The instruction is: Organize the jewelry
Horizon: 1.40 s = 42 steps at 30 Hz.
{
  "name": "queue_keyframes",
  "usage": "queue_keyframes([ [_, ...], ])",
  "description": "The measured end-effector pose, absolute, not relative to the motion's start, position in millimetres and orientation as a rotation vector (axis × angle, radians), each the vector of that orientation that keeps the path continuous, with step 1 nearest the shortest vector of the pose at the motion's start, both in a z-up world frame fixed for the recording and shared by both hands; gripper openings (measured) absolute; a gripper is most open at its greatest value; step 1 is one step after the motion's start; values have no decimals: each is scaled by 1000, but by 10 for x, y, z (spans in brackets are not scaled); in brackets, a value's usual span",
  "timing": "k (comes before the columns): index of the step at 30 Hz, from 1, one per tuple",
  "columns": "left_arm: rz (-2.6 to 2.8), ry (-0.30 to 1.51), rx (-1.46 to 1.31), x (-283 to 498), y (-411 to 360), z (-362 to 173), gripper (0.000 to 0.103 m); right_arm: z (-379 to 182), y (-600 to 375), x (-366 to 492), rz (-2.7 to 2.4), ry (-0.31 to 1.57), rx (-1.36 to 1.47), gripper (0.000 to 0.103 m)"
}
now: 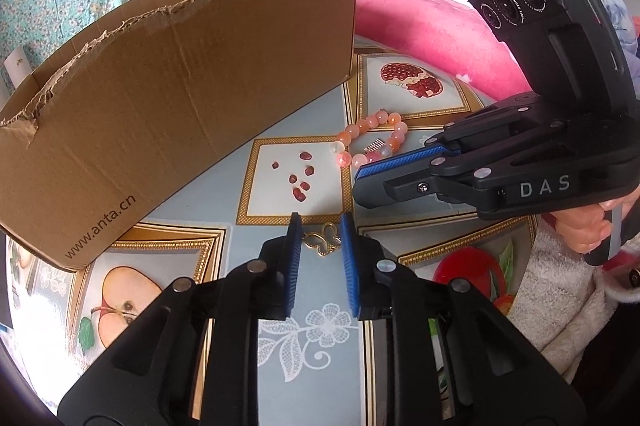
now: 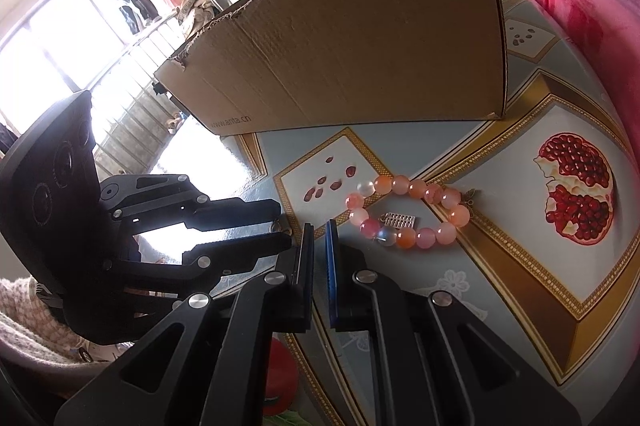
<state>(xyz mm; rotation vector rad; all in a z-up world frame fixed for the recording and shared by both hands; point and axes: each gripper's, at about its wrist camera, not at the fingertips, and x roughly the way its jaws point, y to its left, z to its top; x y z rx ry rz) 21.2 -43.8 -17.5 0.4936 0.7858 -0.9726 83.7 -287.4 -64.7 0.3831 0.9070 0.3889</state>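
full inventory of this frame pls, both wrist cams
Cardboard box: 1, brown, torn top edge, on the tablecloth behind the jewelry.
Bead bracelet: 1, pink, orange and white beads, flat on the tablecloth in front of the box.
Silver charm: 1, inside the bracelet's loop.
Butterfly pendant: 1, gold, between the left gripper's fingertips; whether the pads touch it I cannot tell.
Tablecloth: 1, blue-grey with gold-framed fruit prints.
Pink blanket: 1, on the bed past the table.
Left gripper: black, blue pads, jaws narrowly apart around the pendant.
Right gripper: black, blue pads, shut, empty, near the bracelet.
Hand: 1, on the right gripper's handle.
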Motion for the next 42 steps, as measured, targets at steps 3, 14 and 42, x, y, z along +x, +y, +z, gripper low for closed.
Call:
queue_keyframes([
  [3, -964, 781, 492, 194, -426, -171, 18, -648, -2870, 835, 386, 907, 379, 6],
  [14, -942, 786, 444, 226, -342, -163, 18, -475, -2799, 715, 368, 850, 276, 7],
  [42, -877, 778, 415, 293, -285, -176, 18, -492, -2536, 903, 211, 888, -26, 14],
])
